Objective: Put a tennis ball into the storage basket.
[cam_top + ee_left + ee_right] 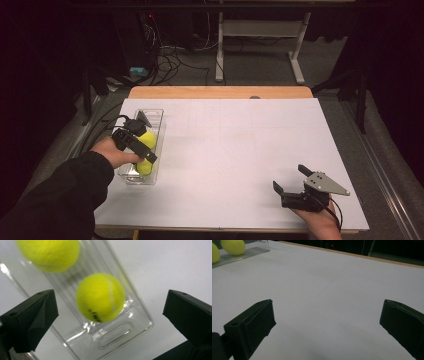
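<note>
From above, the left gripper point(142, 142) hovers over the clear tray point(156, 114) holding two tennis balls; the right gripper point(292, 184) rests spread, well apart. Looking along the left gripper, its jaws stand wide, the near tennis ball point(100, 298) between them but untouched. Probably a pick: lower, then close. Along the right gripper, spread jaws face bare table point(332, 290).

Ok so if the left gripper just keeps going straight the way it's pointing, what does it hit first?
Most likely the nearer tennis ball, which sits centred between the open jaws of the left gripper, inside the clear tray. Depth is hard to judge, so a jaw could touch the tray's rim first.
</note>
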`<state>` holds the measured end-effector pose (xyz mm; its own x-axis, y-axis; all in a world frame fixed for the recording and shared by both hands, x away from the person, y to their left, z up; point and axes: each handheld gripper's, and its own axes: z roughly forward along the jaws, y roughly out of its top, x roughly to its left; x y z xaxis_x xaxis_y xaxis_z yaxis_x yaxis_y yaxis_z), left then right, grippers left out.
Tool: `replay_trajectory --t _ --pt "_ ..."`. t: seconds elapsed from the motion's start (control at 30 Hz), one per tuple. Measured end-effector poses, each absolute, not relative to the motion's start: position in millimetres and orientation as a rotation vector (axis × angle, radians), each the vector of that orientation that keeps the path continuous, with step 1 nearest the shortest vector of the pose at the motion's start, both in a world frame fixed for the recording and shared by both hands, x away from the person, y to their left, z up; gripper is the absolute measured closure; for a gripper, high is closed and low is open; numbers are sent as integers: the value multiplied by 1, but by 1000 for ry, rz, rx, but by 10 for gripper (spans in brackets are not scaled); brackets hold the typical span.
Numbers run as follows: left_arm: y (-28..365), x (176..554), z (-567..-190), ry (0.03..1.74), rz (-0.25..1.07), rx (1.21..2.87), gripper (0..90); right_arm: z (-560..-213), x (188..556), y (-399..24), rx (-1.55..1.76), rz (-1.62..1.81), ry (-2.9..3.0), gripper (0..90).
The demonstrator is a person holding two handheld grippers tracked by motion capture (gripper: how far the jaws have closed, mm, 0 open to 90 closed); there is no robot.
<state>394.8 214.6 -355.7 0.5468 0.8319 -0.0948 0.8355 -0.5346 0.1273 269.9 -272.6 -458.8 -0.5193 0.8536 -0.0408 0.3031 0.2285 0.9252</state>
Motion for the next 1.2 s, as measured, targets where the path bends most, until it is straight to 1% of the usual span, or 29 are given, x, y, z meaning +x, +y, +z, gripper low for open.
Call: replay_trajectory --t 0.27,0.53,0.73,0.83,0.97,1.2 --pt "178 386 -361 1304 -44 2676 5 -459 270 -273 1063 1276 1945 0" --pt "132 379 -368 1153 -47 2724 5 -459 269 -273 1065 1280 1945 0" --pt "104 372 -389 1078 -43 2734 5 -458 269 -274 1062 1288 1939 0" --pt "94 367 -405 1058 16 2757 5 -458 269 -274 1060 1287 1939 0" --pt "90 361 -420 1052 16 2710 5 -457 268 -273 1059 1290 1942 0" --pt "96 348 -439 1039 83 2483 5 -458 268 -272 1057 1294 1947 0"
